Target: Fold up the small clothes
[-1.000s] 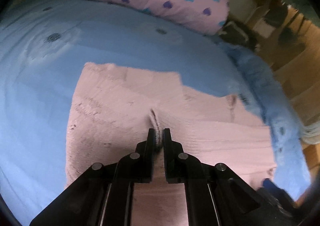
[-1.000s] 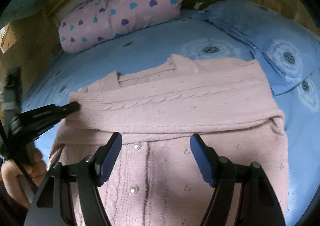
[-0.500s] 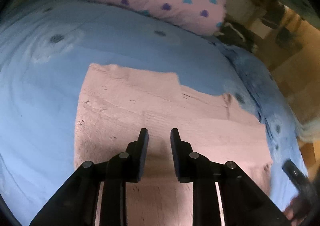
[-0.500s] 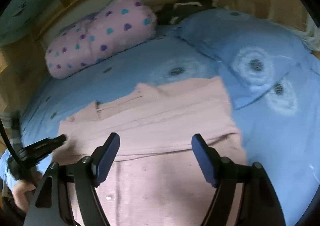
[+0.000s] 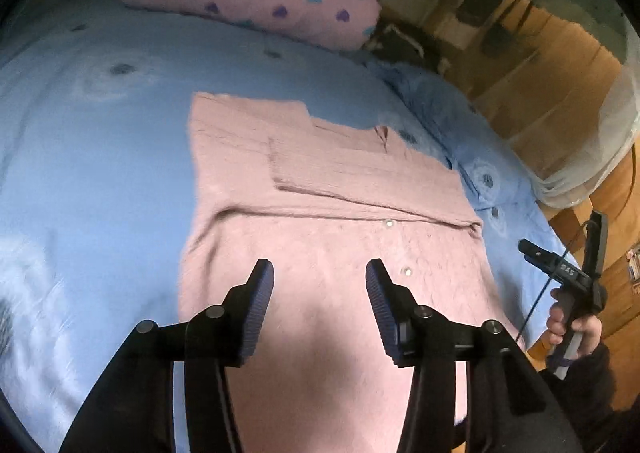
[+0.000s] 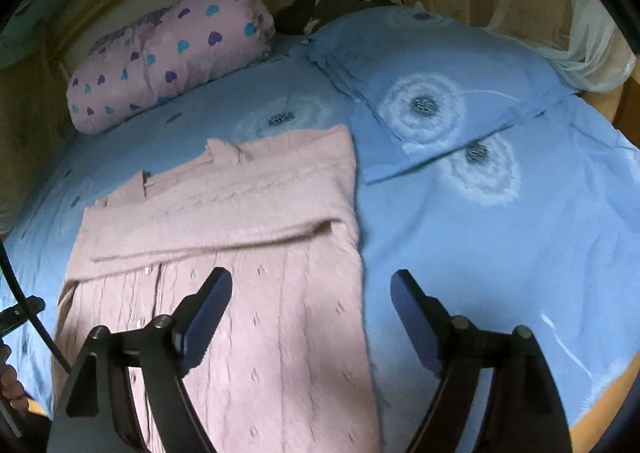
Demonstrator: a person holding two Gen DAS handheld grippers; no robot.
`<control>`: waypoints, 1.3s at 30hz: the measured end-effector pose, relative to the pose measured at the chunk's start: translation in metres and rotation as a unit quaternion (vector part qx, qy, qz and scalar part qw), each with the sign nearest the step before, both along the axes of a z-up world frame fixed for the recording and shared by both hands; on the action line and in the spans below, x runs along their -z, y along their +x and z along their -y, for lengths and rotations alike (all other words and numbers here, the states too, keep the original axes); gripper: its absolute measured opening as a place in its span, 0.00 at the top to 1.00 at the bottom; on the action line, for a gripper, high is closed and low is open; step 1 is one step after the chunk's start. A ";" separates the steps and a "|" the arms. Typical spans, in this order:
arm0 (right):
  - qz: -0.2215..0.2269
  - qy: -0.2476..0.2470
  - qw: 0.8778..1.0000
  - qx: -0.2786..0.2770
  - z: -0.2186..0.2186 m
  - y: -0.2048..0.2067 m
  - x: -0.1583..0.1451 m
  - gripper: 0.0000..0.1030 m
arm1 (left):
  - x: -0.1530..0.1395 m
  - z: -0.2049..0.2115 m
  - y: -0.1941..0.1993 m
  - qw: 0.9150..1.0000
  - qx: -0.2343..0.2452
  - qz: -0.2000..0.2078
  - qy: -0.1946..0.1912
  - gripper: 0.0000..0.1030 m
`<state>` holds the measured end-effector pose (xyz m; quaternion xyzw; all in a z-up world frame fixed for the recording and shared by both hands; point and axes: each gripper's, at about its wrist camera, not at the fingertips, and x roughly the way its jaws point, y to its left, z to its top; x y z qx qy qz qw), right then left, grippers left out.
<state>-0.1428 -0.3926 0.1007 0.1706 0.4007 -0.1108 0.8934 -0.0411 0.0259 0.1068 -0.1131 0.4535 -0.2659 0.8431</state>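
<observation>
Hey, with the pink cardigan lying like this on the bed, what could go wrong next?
1. The sleeves folded across the pink cardigan lie loose; lifting the hem could slide them out of place.
2. Both tongs, left and right, are open and empty, and a regrip might pinch the blue sheet along with the knit.

**Bed under a blue dandelion-print sheet, four things laid on it**

The bed [image 6: 500, 253] is covered by a blue sheet printed with white dandelion heads. A pink knitted cardigan [image 6: 248, 253] is laid flat on the sheet, buttons up, with a sleeve folded across its chest. A pink pillow [image 6: 168, 53] dotted with hearts is set at the far end. A blue pillow [image 6: 432, 73] in the same print lies beside it, and a dark garment [image 6: 340, 1] is bunched behind.
</observation>
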 end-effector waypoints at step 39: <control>0.063 -0.056 0.996 -0.022 -0.060 -0.112 0.091 0.78 | 0.082 -0.022 -0.123 0.993 -0.118 -0.010 0.013 1.00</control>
